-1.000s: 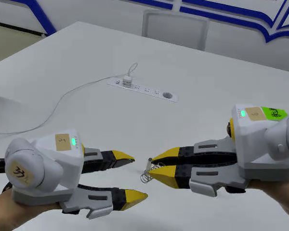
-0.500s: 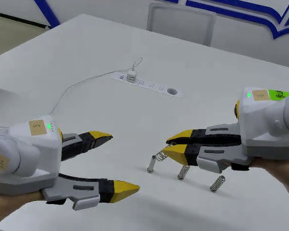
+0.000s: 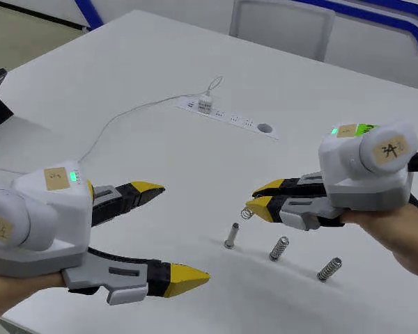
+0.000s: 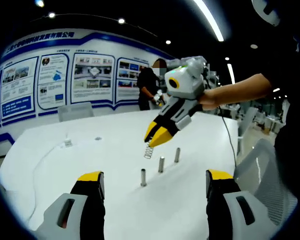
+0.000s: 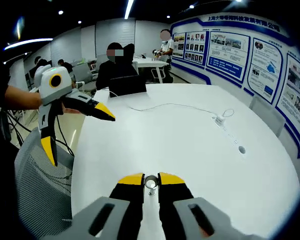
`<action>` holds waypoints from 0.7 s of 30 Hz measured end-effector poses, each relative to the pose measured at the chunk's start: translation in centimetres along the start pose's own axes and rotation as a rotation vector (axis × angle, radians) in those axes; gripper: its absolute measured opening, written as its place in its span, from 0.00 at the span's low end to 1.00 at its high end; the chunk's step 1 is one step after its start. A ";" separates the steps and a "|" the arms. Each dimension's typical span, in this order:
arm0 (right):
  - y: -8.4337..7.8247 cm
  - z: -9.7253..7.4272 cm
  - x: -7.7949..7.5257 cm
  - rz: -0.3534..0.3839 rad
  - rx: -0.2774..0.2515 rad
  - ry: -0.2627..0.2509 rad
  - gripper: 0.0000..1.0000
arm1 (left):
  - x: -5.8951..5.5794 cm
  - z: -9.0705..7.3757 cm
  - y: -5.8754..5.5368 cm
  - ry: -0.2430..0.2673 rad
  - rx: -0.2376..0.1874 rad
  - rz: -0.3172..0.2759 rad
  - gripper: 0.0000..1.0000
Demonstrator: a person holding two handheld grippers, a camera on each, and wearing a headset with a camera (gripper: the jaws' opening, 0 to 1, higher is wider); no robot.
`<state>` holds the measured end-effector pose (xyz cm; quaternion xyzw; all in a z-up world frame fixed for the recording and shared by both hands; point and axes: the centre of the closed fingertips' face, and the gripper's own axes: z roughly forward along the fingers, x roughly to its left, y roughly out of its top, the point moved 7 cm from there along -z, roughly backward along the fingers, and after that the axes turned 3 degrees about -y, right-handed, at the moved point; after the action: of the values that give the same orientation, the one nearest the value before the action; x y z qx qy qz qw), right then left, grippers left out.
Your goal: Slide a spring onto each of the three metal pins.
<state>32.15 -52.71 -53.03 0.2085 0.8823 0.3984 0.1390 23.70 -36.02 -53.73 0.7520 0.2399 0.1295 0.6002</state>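
We count 2 sprung pins (image 3: 279, 248); 1 bare pin (image 3: 230, 236) is left. Our right gripper (image 3: 258, 197) pinches the last spring (image 3: 246, 212) just above it. The left gripper (image 3: 182, 232) gapes wide, empty.

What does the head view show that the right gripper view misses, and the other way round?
Head view: the bare metal pin and two pins already wearing springs, standing on the white table below the right gripper.

Right gripper view: the small coiled metal spring seen end-on, a ring pinched between the yellow-tipped jaws, with seated people and blue-framed wall posters behind.

Both: the table, the white power strip, the open left gripper and the held spring.
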 end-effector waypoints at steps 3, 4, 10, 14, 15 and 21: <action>-0.5 0.9 -0.3 0.008 0.026 0.003 0.11 | -0.1 -0.3 0.0 -0.011 -0.029 -0.020 0.86; -0.6 1.1 -0.5 0.008 0.033 0.003 0.11 | 0.0 -0.4 0.0 -0.009 -0.031 -0.026 0.86; -1.2 2.3 -0.6 0.002 0.069 0.003 0.11 | 0.6 -0.7 -0.5 0.018 -0.008 -0.033 0.86; -1.5 3.1 -0.7 0.007 0.091 0.014 0.11 | 0.7 -0.8 -1.0 0.024 0.006 -0.037 0.85; -1.6 3.2 -0.7 0.008 0.098 0.017 0.11 | 0.7 -0.9 -1.0 0.024 0.008 -0.038 0.85; -2.0 3.7 -0.5 -0.017 0.125 0.027 0.11 | 0.7 -0.9 -1.3 0.023 0.019 -0.043 0.85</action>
<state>33.55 -51.75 -56.89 0.2038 0.9091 0.3439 0.1174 23.61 -34.63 -54.80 0.7509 0.2643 0.1226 0.5927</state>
